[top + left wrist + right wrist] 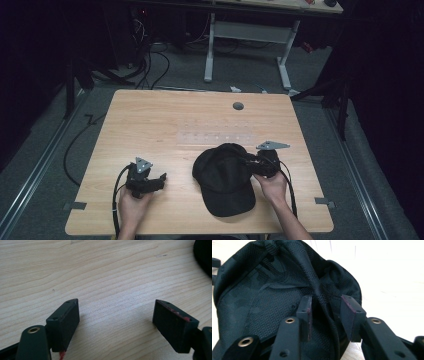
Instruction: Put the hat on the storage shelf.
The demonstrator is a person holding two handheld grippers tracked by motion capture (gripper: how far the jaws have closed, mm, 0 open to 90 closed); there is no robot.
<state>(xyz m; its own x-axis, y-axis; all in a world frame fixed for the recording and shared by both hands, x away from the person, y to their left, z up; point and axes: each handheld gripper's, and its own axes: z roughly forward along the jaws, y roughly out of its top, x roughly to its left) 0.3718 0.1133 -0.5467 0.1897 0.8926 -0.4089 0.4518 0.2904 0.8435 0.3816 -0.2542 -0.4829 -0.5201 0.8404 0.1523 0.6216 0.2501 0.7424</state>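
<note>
Starting at lower left of the high view, the left gripper rests low on the wooden table, and its own view shows the 2 jaws spread wide with bare woodgrain between them, so it is released and holding nothing. A dark edge of the cap sits at the upper right corner of that view.

Moving to the lower middle of the high view, the black baseball cap lies on the table, crown toward the centre, brim toward the near edge. It sits well apart from the left gripper.

Now right: the right gripper comes in at the cap's right side. In the right gripper view its 2 jaws straddle a raised ridge of mesh fabric on the crown. Whether the pads already press on that fold, I cannot tell.

The risk, as I judge it: the fold is thin and soft, so a shallow bite could let the mesh slip out on any pull. With the left gripper idle, nothing steadies the cap, and it could drag across the table.
</note>
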